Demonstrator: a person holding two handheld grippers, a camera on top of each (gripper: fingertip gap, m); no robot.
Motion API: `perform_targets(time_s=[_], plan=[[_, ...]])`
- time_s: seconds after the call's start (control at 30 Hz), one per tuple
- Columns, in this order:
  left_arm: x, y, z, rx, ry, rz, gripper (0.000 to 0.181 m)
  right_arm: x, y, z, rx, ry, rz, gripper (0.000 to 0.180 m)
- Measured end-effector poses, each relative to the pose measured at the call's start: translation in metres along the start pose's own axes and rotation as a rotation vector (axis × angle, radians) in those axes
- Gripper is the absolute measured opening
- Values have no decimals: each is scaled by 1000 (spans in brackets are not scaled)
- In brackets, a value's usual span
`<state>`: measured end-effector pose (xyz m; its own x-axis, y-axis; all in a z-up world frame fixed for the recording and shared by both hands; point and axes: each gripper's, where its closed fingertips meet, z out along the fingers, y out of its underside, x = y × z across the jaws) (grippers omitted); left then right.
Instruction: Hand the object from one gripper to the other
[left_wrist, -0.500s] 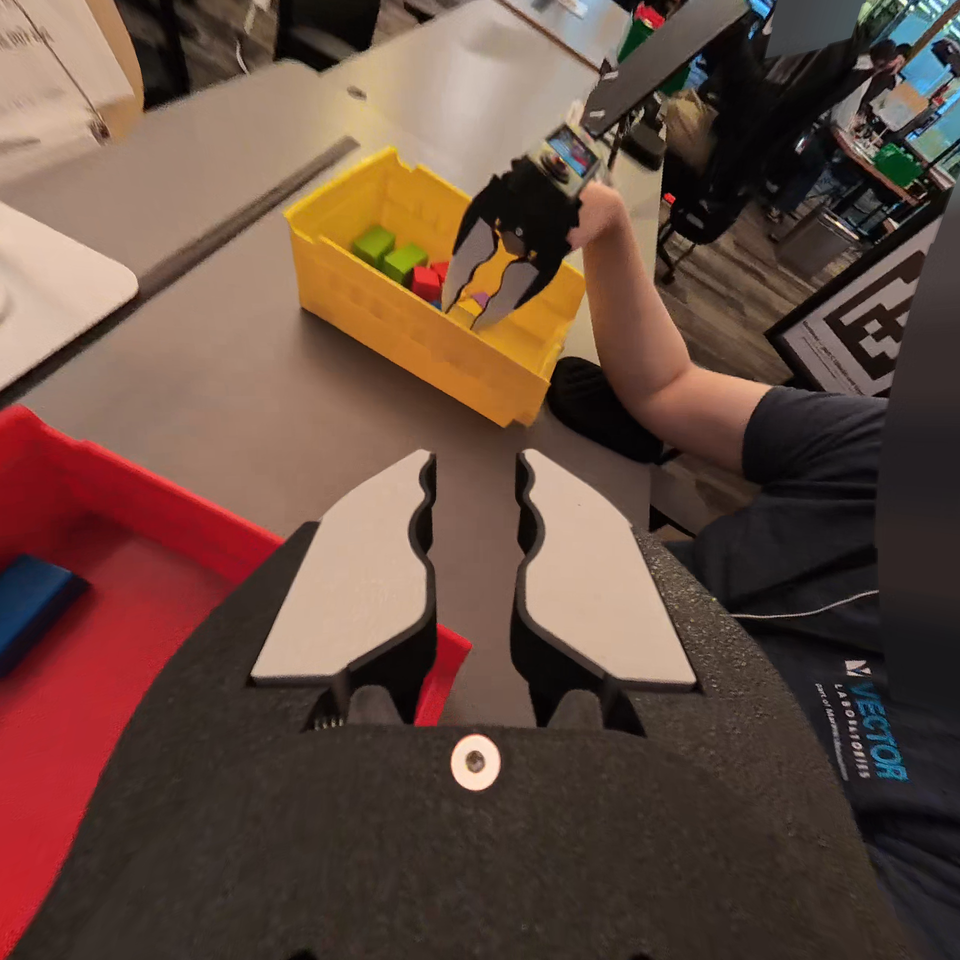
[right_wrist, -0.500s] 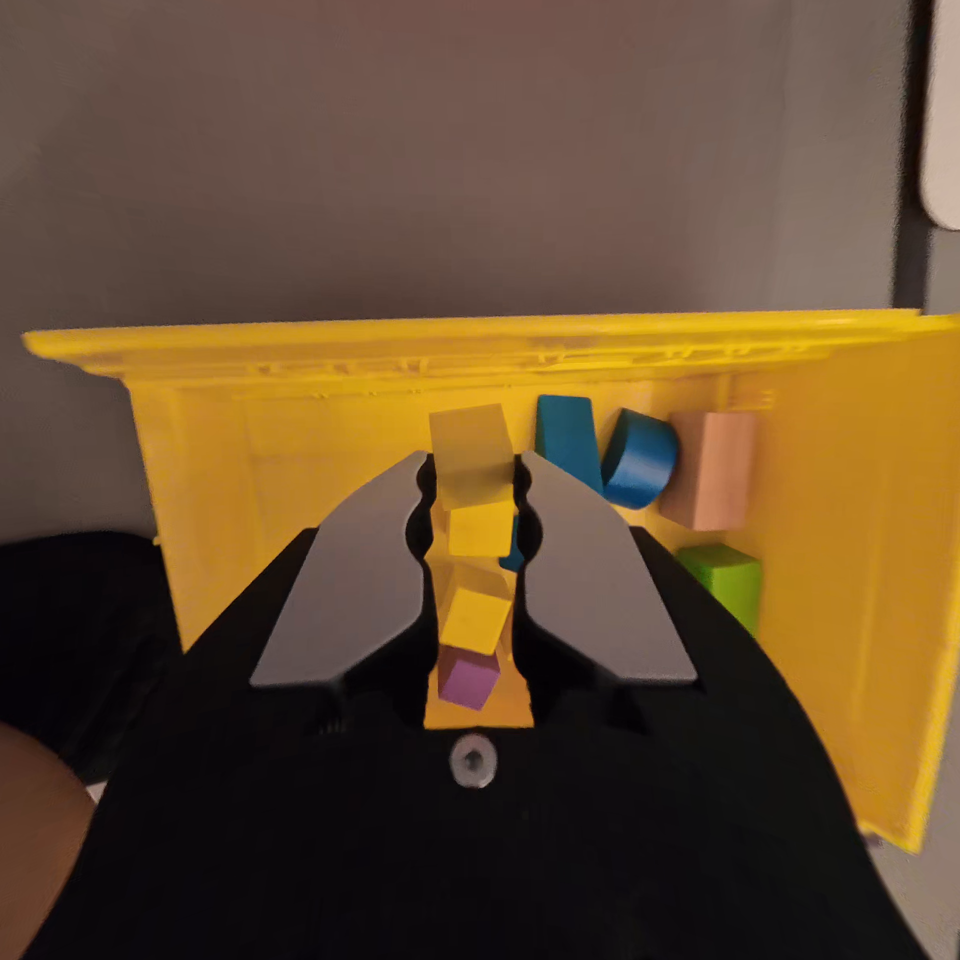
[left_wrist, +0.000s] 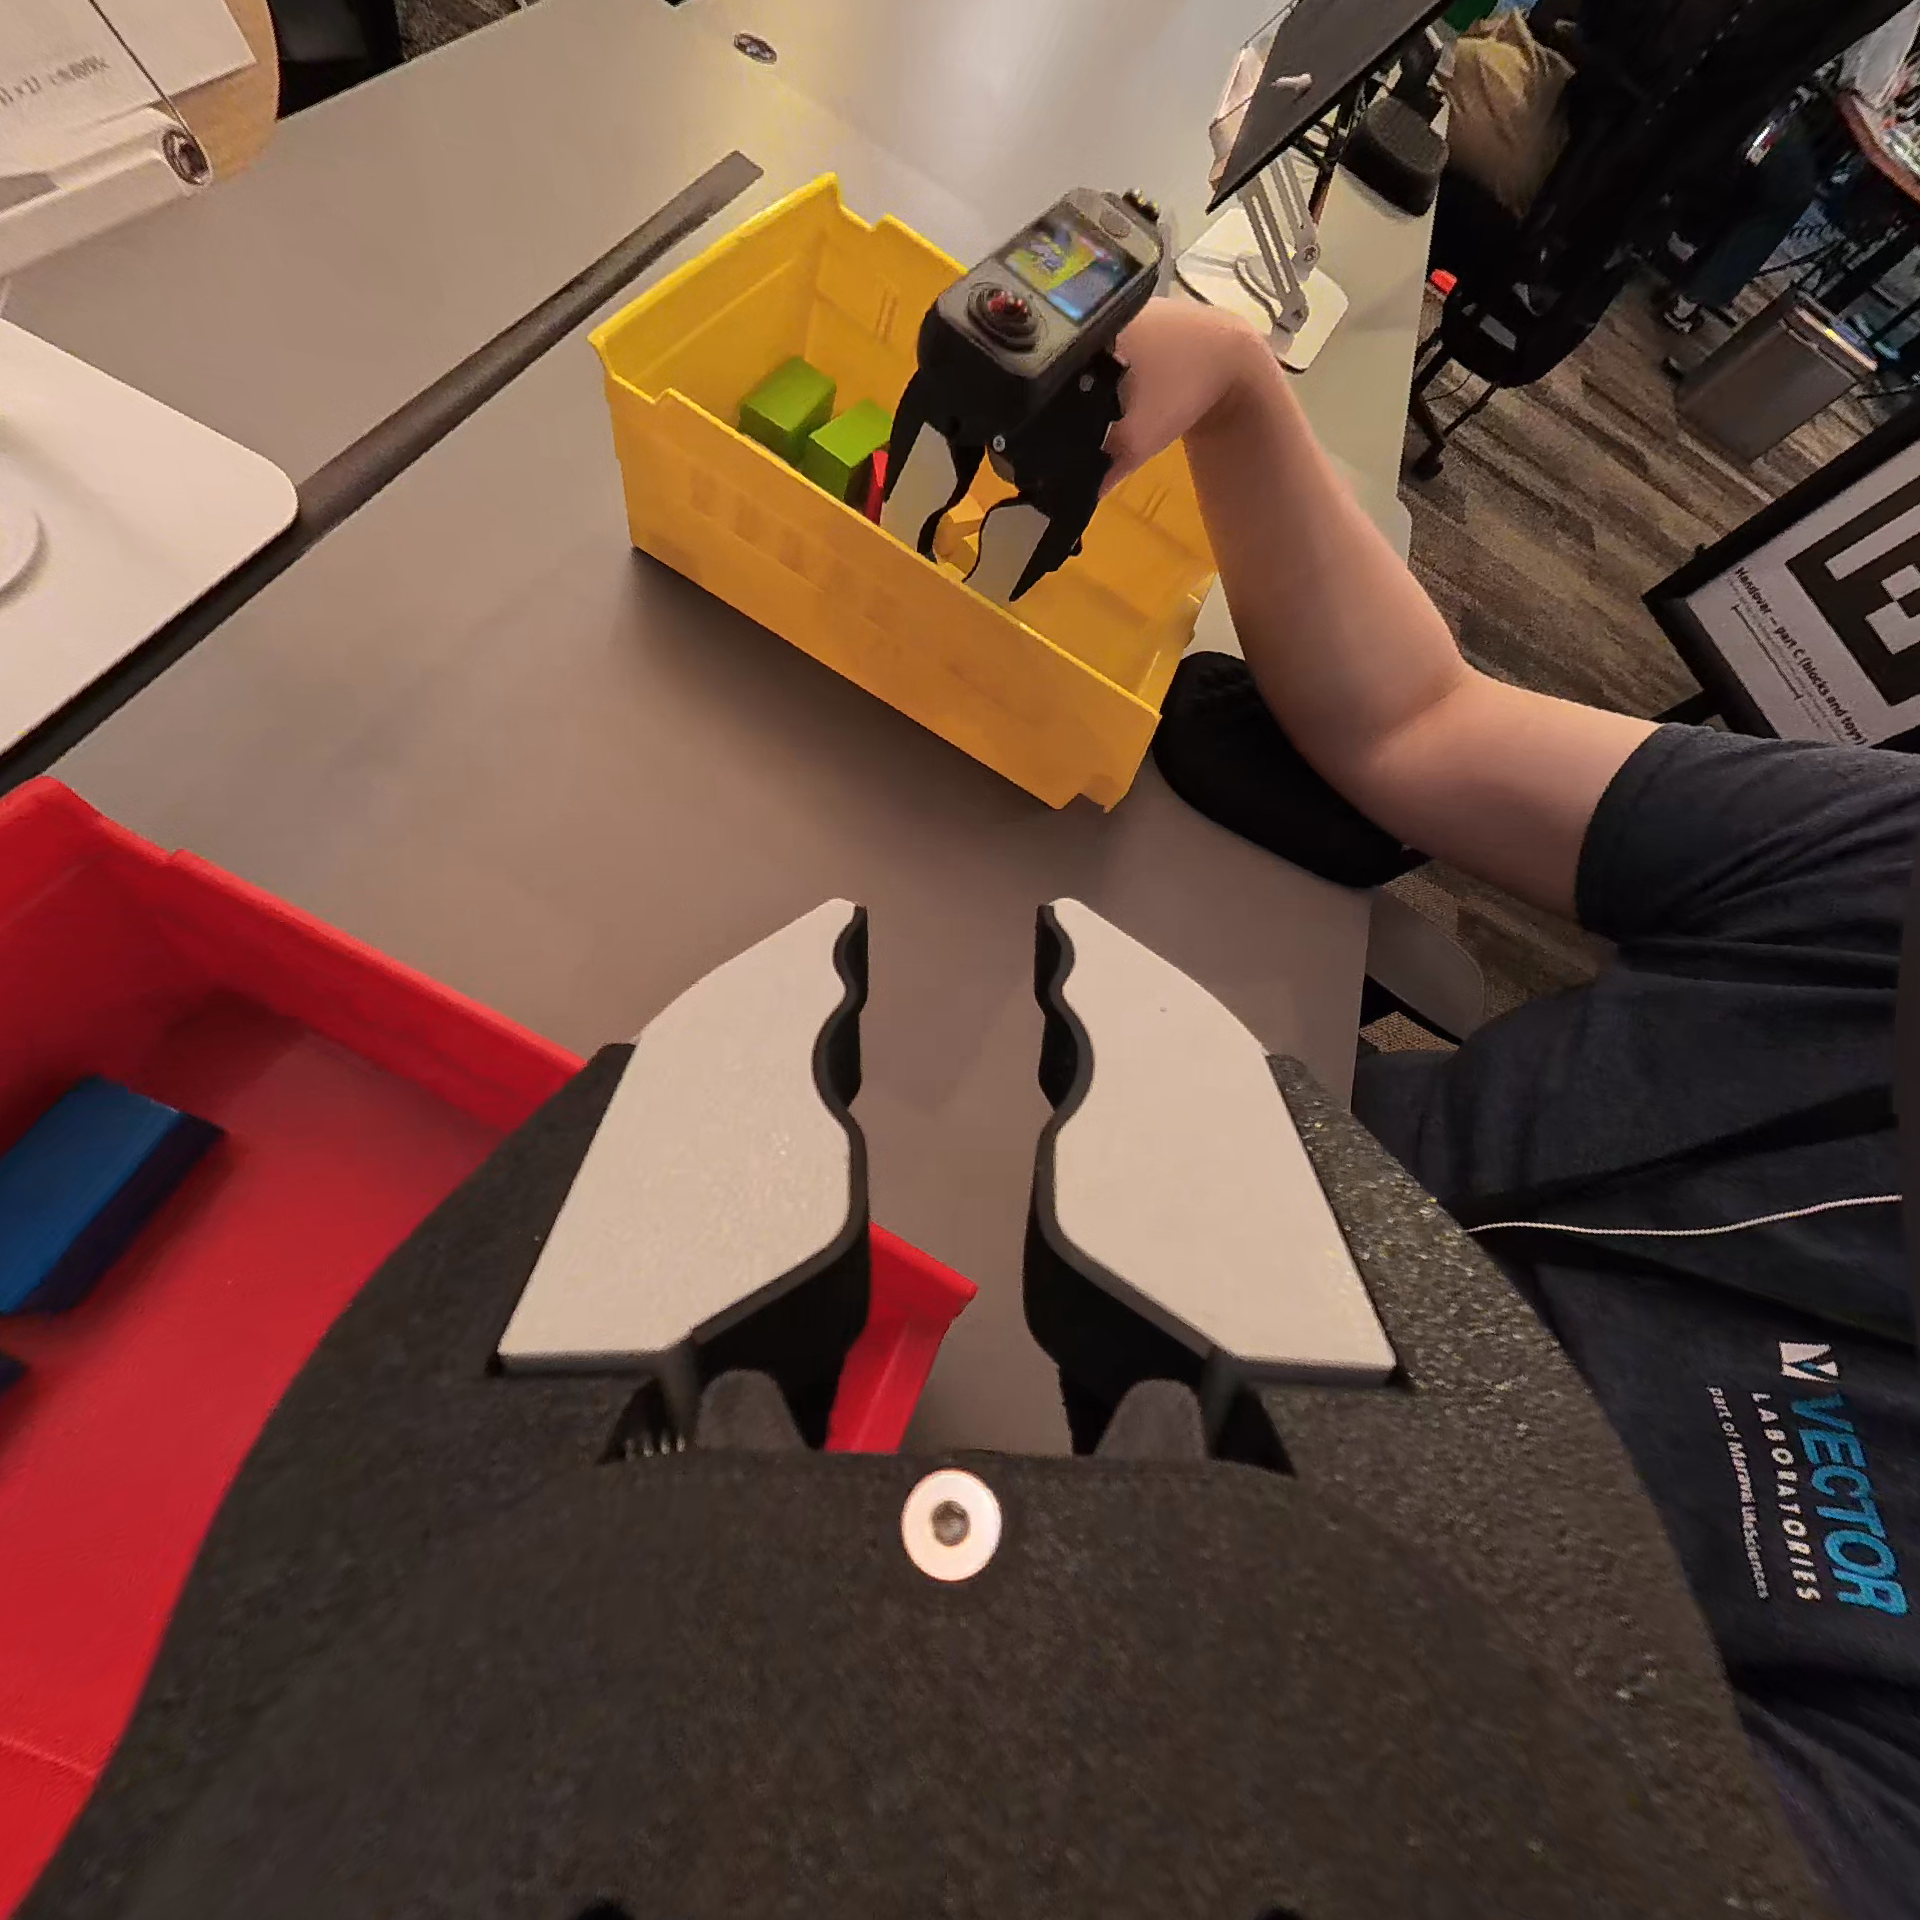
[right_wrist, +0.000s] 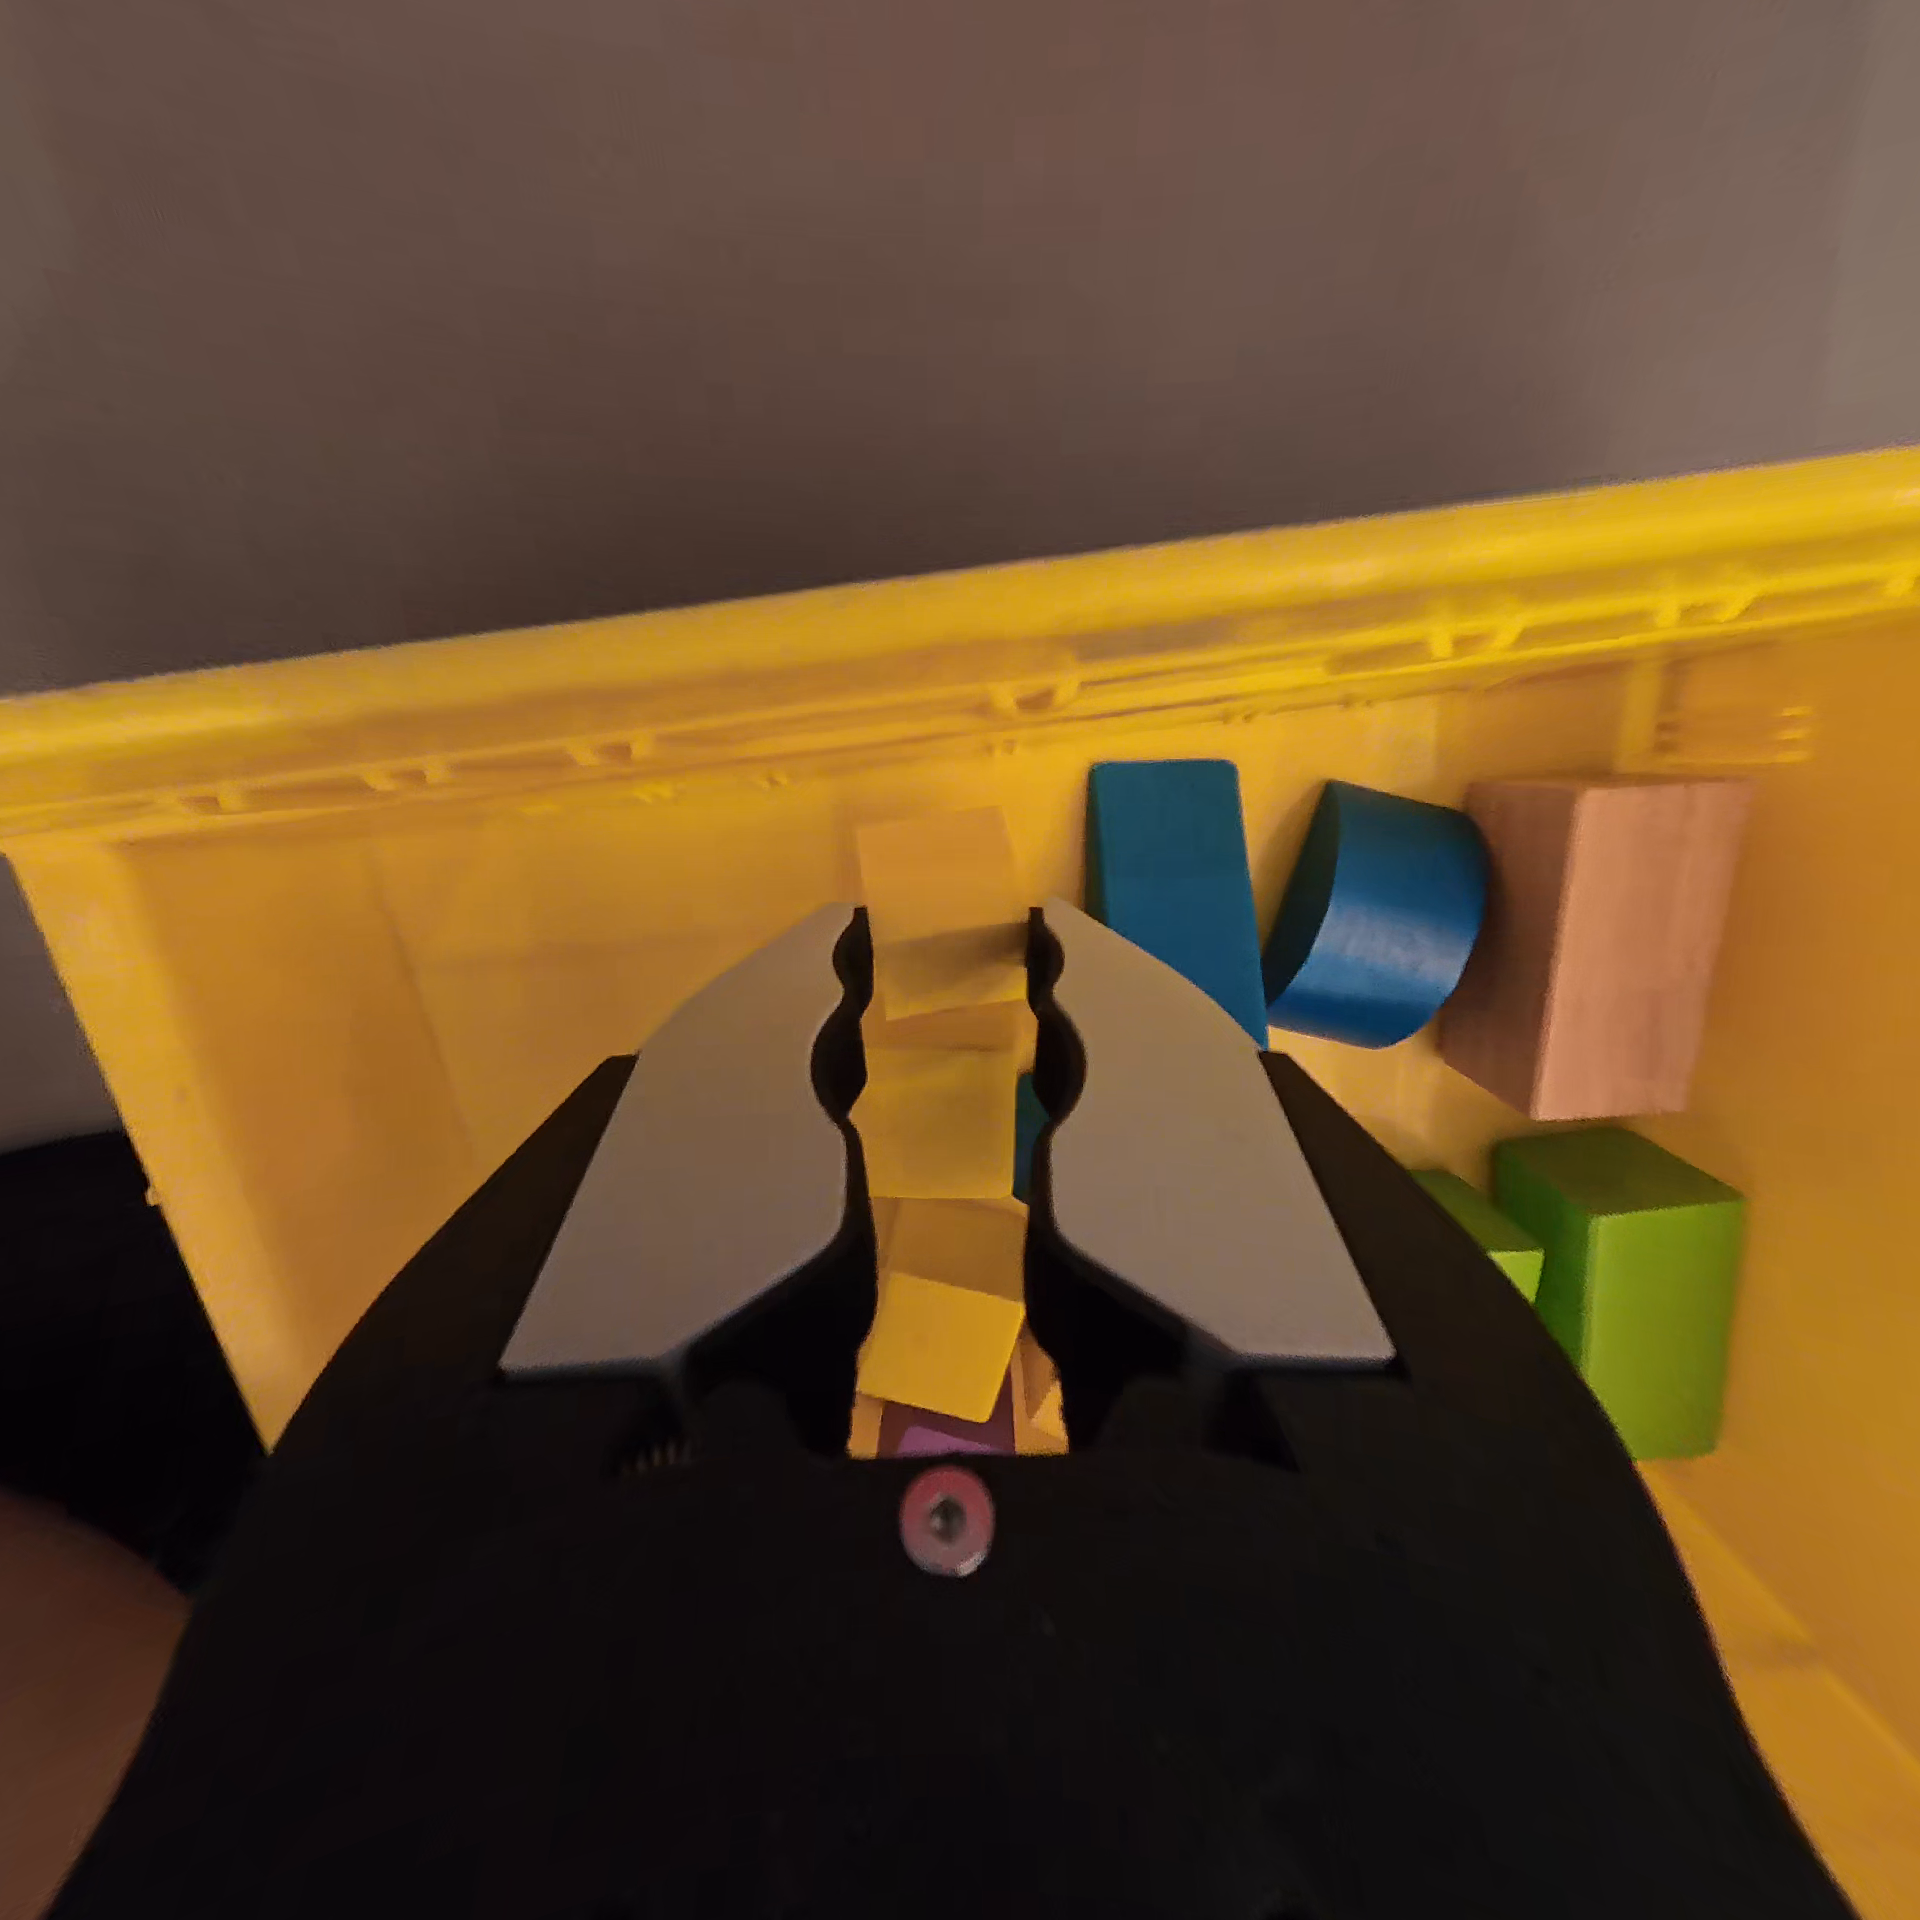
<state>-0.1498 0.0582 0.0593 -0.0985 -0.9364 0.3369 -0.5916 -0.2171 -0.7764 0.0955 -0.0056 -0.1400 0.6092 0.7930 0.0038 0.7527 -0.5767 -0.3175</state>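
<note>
My right gripper (right_wrist: 943, 914) is open and reaches down into the yellow bin (right_wrist: 935, 644). Its fingertips flank a yellow block (right_wrist: 940, 966), one of several yellow blocks in a row between the jaws. I cannot tell whether the pads touch it. The left wrist view shows the right gripper (left_wrist: 977, 571) pointing down inside the bin (left_wrist: 883, 644). My left gripper (left_wrist: 951, 914) is open and empty above the grey table (left_wrist: 520, 779), at the corner of a red tray (left_wrist: 312, 997).
The bin also holds blue blocks (right_wrist: 1371, 925), a tan wooden block (right_wrist: 1600, 945) and green blocks (right_wrist: 1621, 1288). A blue block (left_wrist: 83, 1184) lies in the red tray. A black pad (left_wrist: 1247, 769) lies beside the bin. The person's arm (left_wrist: 1351, 623) reaches over the table's right edge.
My right gripper has gone deeper into the yellow bin, and its fingertips now sit on both sides of the yellow block. The left gripper stays open and has barely moved.
</note>
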Motion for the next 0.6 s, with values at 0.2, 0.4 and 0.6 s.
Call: perform_targets(time_s=[0.2, 0.4, 0.6], plan=[[-2, 3, 2, -20, -7, -8, 30, -1, 0, 8, -46, -5, -2, 30], [0, 5, 3, -30, -1, -7, 30, -1, 0, 9, -37, -16, 7, 30], [0, 5, 4, -36, 4, -13, 30, 0, 0, 10, -26, -27, 15, 32]])
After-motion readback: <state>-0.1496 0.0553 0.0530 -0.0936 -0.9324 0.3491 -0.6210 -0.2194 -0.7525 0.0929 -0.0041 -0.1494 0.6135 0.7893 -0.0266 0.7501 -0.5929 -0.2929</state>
